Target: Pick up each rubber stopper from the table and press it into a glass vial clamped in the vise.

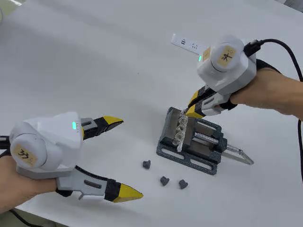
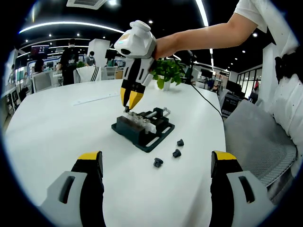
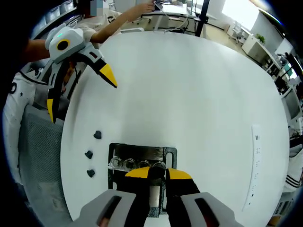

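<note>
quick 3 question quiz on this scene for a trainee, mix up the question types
1. How many loose stoppers lie on the table?
2. True or false: the left gripper has its jaws shut.
3. The right gripper, jaws closed on a stopper, is over: A the loose stoppers; B the vials clamped in the vise; C bare table.

Key: 1 three; 2 false, its jaws are wide apart; 3 B.
</note>
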Demonstrator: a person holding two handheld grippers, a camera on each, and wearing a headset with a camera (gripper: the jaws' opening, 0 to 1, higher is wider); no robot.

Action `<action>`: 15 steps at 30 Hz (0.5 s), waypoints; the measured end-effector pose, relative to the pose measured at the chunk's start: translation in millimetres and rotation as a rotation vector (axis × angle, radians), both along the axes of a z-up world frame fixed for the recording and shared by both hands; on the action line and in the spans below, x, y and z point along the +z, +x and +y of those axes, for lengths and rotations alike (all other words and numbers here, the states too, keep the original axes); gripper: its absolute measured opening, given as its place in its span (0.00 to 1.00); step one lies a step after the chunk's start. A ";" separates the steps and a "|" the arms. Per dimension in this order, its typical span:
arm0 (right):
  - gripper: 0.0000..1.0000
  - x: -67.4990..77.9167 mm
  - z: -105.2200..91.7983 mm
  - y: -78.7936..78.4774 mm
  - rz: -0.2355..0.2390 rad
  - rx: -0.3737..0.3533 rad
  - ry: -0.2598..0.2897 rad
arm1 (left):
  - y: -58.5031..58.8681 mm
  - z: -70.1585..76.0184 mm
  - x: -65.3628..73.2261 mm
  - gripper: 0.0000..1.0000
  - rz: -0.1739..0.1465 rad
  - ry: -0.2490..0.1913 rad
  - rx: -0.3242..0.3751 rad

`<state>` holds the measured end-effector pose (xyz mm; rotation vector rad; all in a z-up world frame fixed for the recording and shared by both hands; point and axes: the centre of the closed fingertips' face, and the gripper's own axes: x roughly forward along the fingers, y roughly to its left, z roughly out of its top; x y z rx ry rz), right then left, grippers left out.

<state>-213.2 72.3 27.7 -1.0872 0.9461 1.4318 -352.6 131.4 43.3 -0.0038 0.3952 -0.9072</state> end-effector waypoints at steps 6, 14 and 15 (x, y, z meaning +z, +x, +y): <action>0.09 3.3 -0.9 -0.7 -0.004 0.001 0.007 | -0.8 -1.6 0.0 0.94 -0.001 -0.001 0.001; 0.07 13.8 0.9 -2.0 0.002 -0.024 0.058 | -2.4 -2.6 0.2 0.94 -0.002 -0.001 0.000; 0.06 14.4 0.1 -0.5 -0.001 -0.023 0.059 | -2.5 -2.4 0.2 0.94 -0.001 -0.002 0.000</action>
